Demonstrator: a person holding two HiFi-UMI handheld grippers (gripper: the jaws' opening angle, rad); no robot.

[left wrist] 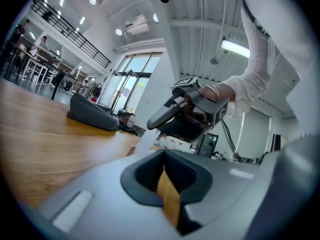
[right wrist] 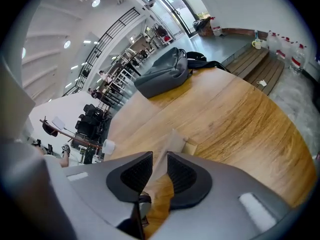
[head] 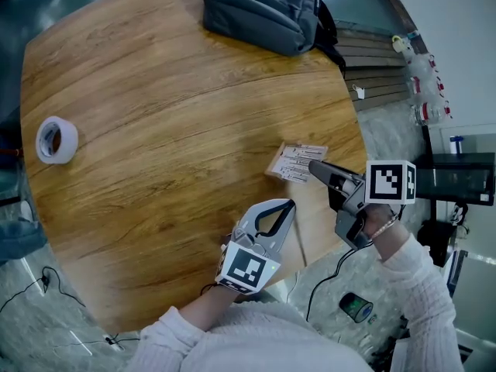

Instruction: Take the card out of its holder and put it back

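The card holder (head: 297,163), a pale printed card in a clear sleeve, lies on the round wooden table (head: 155,91) near its right edge. My right gripper (head: 314,166) comes in from the right with its tips at the holder's near edge. In the right gripper view a thin translucent sheet, the sleeve (right wrist: 171,140), rises through the narrow gap of that gripper (right wrist: 160,160). The pads stand slightly apart from it, so the jaws are open. My left gripper (head: 290,203) sits just below the holder, shut, tips together (left wrist: 163,154) with nothing between them. The left gripper view shows the right gripper (left wrist: 151,124) above the pale sleeve (left wrist: 145,136).
A dark grey backpack (head: 260,6) lies at the table's far edge. A white tape roll (head: 56,139) sits at the far left. Beyond the table on the right are a slatted bench (head: 380,68) and plastic bottles (head: 422,84). Cables trail on the floor below.
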